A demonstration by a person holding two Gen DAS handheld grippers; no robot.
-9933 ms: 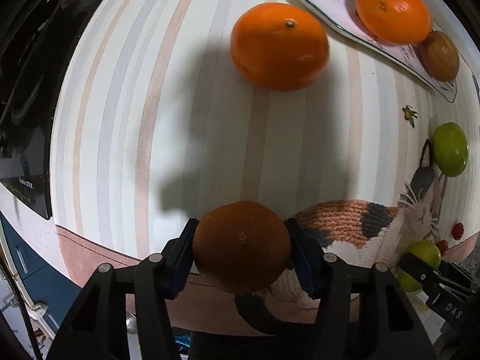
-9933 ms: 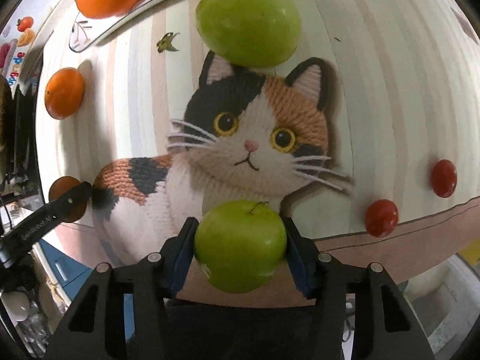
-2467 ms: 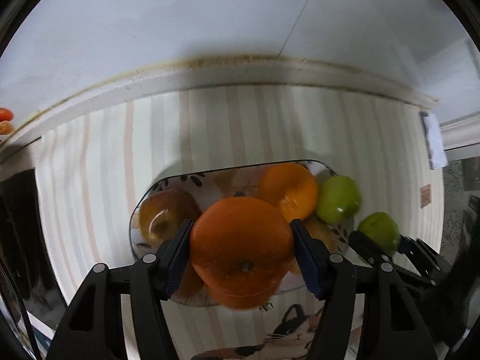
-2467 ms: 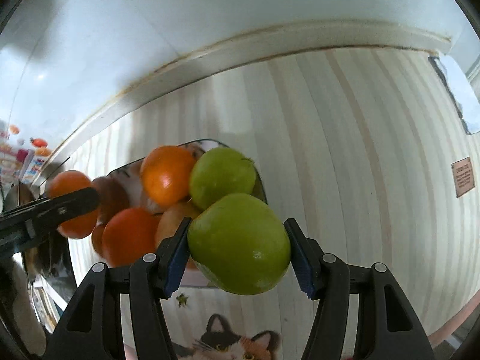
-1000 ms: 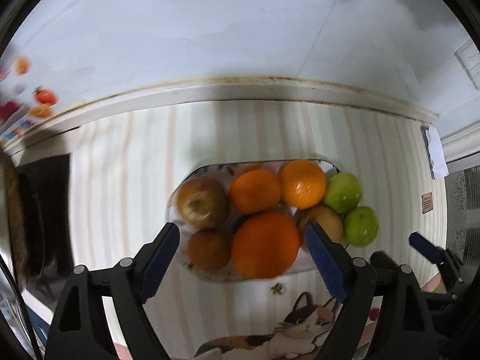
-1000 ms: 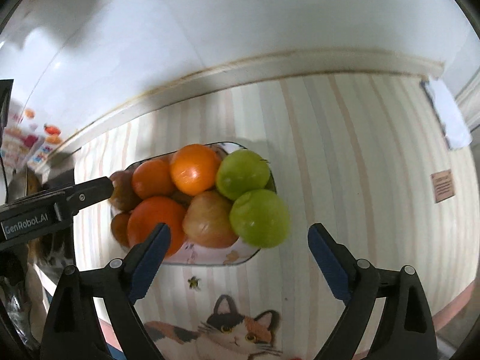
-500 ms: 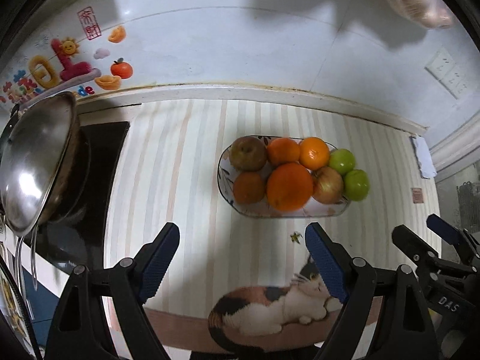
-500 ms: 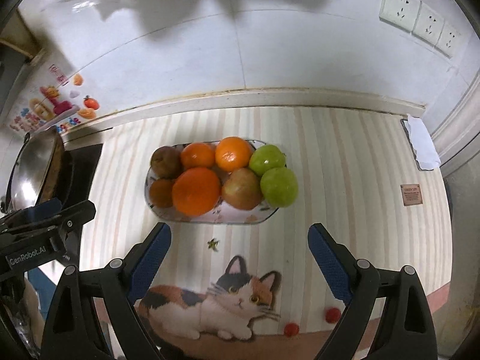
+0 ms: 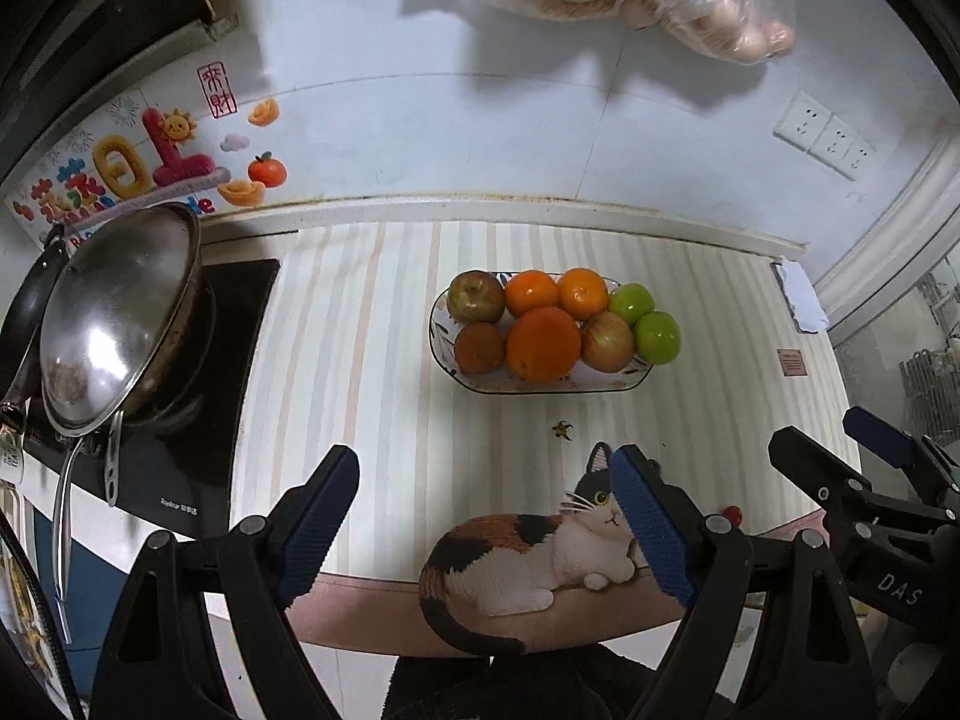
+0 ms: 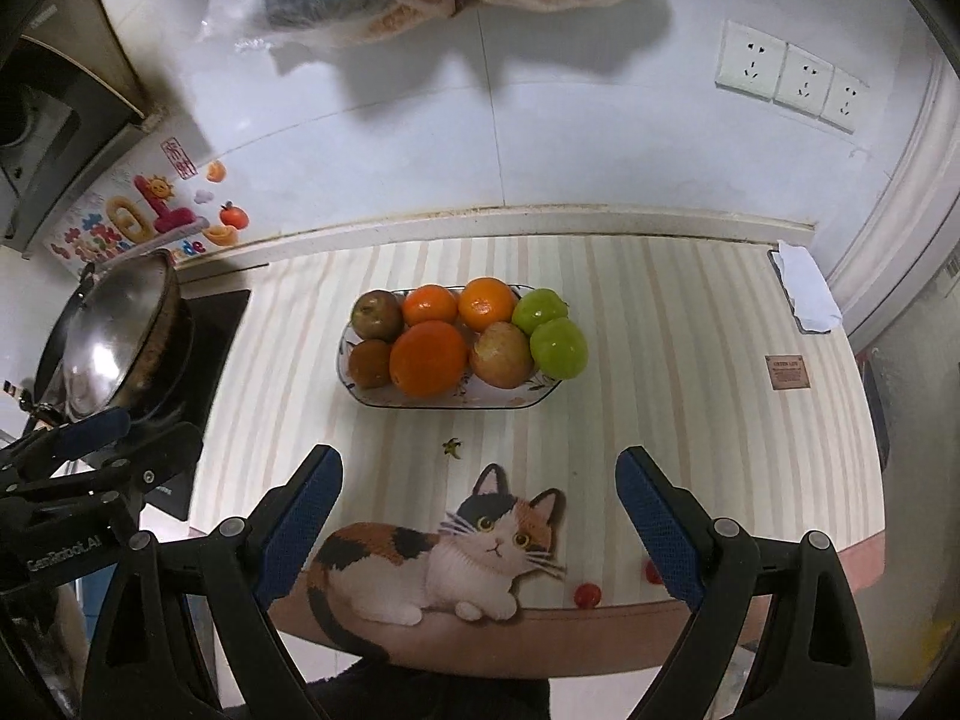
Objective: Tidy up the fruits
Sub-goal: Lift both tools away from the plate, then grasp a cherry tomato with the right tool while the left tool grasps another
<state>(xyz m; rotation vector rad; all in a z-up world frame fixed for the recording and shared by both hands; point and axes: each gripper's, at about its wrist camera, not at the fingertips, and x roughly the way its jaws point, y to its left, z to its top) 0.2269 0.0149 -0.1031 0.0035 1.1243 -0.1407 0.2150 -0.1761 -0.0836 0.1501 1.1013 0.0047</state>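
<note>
A patterned oval plate (image 9: 591, 383) (image 10: 510, 401) stands on the striped mat and holds several fruits: oranges such as the large one (image 9: 543, 343) (image 10: 428, 357), two green apples (image 9: 657, 337) (image 10: 558, 347) at its right end, and brownish apples (image 9: 475, 296) (image 10: 376, 314). My left gripper (image 9: 485, 483) is open and empty, held high and well back from the plate, over the mat's front. My right gripper (image 10: 479, 477) is open and empty, also high and back. Each gripper shows at the edge of the other's view.
A steel wok with lid (image 9: 117, 324) (image 10: 117, 342) sits on a black cooktop (image 9: 234, 330) at the left. Two small red tomatoes (image 10: 587, 595) lie near the mat's front edge by the cat picture (image 10: 456, 558). The tiled wall (image 10: 540, 138) carries sockets, and bags hang above.
Both grippers have let go of their fruits, the orange and the green apple, which now lie on the plate. Both have opened and drawn back and upward from it.
</note>
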